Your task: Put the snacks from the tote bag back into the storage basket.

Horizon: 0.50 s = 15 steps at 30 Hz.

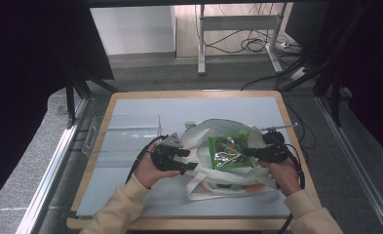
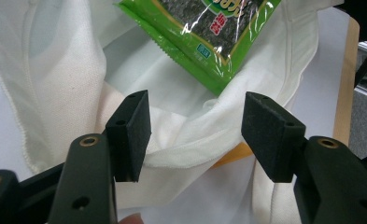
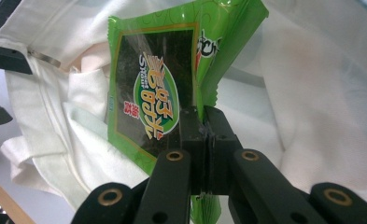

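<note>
A person at a table holds a pair of black two-jaw tongs in each hand, working over a white cloth bag (image 1: 213, 161) that lies slumped on a pale blue mat (image 1: 130, 190). The right tongs (image 1: 251, 151) are clamped tight on the edge of a green snack packet (image 1: 228, 151), a flat foil pouch with a dark printed panel and a round green logo. In the right gripper view the packet (image 3: 153, 93) stands up from the closed jaws, its long axis running away from the tongs, one short end pinched between the pads and the far end tilted toward the upper right; the printed lettering reads sideways. From above, the packet hangs over the bag's open mouth, stretching from the right tongs toward the left tongs. The left tongs (image 1: 189, 159) sit at the bag's near-left rim with jaws held fairly wide; in the left gripper view a fold of the bag's white hem (image 2: 186, 140) lies between the pads, and whether either pad touches it cannot be told. Beyond those open jaws the packet (image 2: 204, 28) slants across the upper part of the view, above the bag's opening. A clear plastic tray (image 1: 123, 134) rests on the mat to the far left of the left tongs.
</note>
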Available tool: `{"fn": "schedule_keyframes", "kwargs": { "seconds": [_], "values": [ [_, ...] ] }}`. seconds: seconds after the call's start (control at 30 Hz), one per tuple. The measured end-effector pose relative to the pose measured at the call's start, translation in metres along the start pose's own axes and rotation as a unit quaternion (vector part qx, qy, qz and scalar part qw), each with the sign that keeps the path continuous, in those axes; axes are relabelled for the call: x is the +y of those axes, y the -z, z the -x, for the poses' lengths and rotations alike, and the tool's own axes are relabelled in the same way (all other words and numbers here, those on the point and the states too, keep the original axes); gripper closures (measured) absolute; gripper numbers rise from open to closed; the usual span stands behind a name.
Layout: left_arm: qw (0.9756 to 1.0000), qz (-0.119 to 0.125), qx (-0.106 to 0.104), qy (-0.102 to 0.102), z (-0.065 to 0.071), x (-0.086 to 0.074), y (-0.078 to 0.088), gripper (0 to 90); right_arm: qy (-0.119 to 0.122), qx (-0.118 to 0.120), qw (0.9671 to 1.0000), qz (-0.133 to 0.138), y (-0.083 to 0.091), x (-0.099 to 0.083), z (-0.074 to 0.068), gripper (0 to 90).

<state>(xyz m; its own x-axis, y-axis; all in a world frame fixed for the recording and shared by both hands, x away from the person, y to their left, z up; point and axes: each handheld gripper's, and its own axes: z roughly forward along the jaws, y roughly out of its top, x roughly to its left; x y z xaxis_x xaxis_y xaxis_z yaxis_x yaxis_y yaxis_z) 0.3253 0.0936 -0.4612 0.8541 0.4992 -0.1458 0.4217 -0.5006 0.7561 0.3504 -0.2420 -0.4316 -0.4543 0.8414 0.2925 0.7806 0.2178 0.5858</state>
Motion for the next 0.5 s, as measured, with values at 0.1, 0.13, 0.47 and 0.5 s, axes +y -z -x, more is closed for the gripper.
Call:
{"fn": "schedule_keyframes", "kwargs": {
  "seconds": [0.1,0.13,0.47,0.5],
  "values": [
    [1.0000,-0.001,0.000,0.000,0.000,0.000,0.000,42.3,0.007,-0.001,1.0000,0.005,0.005,0.000,-0.001,87.2],
    [1.0000,-0.001,0.000,0.000,0.000,0.000,0.000,42.3,0.012,-0.001,0.9999,0.007,0.006,0.000,-0.001,87.2],
    [1.0000,0.004,0.000,0.002,-0.002,0.000,0.002,42.4,0.042,0.007,0.9986,0.031,0.021,0.006,-0.010,87.5],
    [1.0000,0.004,0.000,0.002,-0.002,0.000,0.002,42.4,0.044,0.008,0.9983,0.036,0.023,0.007,-0.010,87.4]
  ]
}}
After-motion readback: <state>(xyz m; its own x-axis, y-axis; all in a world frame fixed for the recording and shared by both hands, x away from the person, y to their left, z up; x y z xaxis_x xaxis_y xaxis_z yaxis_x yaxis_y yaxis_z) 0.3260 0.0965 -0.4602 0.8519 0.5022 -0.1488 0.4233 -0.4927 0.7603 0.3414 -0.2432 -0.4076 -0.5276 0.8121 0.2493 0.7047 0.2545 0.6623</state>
